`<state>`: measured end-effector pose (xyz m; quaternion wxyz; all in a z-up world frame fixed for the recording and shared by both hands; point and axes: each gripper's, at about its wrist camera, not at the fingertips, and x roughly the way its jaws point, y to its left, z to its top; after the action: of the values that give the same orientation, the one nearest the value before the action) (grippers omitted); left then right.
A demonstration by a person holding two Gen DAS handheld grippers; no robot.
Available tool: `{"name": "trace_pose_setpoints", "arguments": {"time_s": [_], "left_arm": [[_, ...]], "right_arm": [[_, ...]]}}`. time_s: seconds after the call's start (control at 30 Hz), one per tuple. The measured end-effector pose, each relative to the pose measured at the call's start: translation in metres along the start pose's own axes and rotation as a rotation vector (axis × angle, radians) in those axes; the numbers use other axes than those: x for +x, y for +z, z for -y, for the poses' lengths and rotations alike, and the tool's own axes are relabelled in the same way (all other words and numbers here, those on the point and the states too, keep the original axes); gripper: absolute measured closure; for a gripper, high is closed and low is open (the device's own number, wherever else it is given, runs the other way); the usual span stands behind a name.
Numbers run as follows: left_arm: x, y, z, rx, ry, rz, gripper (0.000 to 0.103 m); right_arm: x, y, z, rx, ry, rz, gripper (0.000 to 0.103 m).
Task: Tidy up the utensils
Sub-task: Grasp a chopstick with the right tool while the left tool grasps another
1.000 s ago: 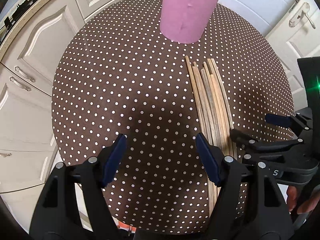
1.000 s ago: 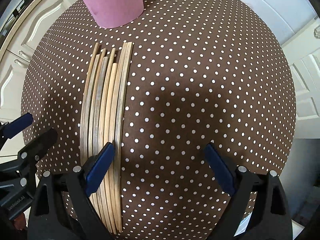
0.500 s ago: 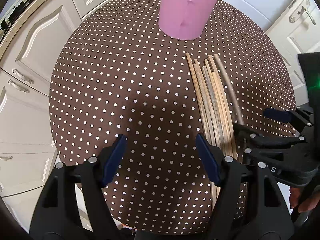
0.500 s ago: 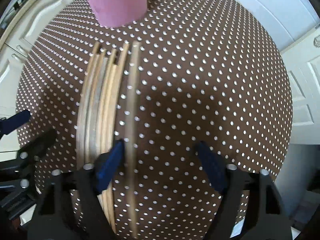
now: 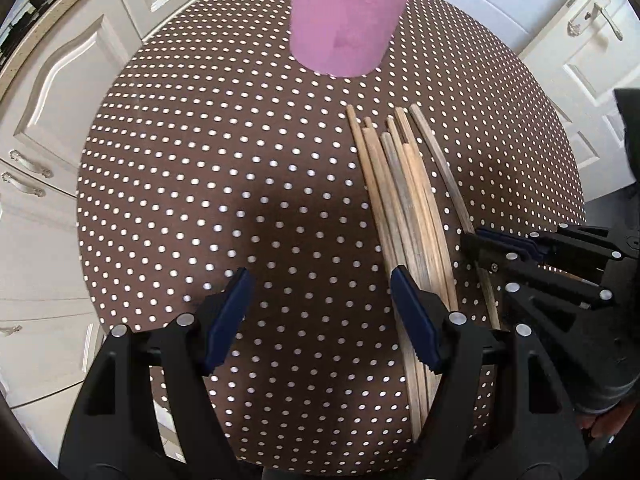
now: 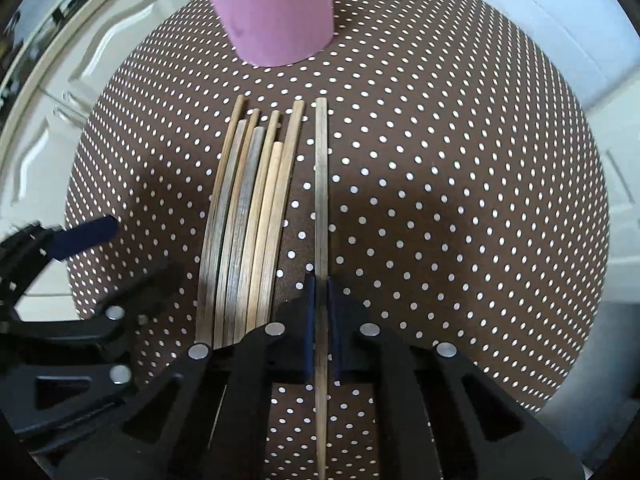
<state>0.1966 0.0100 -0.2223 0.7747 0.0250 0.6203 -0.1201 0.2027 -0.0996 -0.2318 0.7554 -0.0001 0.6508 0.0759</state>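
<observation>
Several wooden sticks (image 5: 404, 200) lie side by side on the brown dotted table (image 5: 200, 184); they also show in the right wrist view (image 6: 248, 216). My right gripper (image 6: 321, 292) is shut on one stick (image 6: 321, 184), held apart from the bundle's right side; this gripper shows in the left wrist view (image 5: 486, 242). A pink cylindrical holder (image 5: 348, 12) stands at the far side of the table, and it shows in the right wrist view (image 6: 272, 8). My left gripper (image 5: 320, 308) is open and empty, left of the bundle's near end.
White cabinet doors with handles (image 5: 28, 168) stand left of the table. A white door with a lever handle (image 5: 596, 20) is at the right. The table's edge curves close around the sticks' near ends.
My right gripper has shut on the rightmost stick and pulled it away from the bundle. Both views have moved closer to the pink holder.
</observation>
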Motion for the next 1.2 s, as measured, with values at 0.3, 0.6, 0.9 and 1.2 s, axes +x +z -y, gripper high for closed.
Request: {"name": "trace_pose_setpoints", "arguments": {"time_s": [0.3,0.6,0.9,1.2], "left_arm": [[0.017,0.009,0.009,0.009,0.011,-0.044,0.032],[0.023,0.016,0.015,-0.014,0.056,-0.048,0.029],[0.04,0.027,0.023,-0.037,0.116,-0.096,0.028],[0.033,0.024,0.023,-0.034,0.062,0.011,0.094]], "right_arm": [[0.002,-0.002,-0.002,0.022,0.035,0.006,0.098],[-0.005,-0.003,0.004,0.033,0.048,0.006,0.098],[0.003,0.001,0.014,0.093,0.092,-0.004,0.098],[0.001,0.0,0.018,0.116,0.093,-0.008,0.099]]}}
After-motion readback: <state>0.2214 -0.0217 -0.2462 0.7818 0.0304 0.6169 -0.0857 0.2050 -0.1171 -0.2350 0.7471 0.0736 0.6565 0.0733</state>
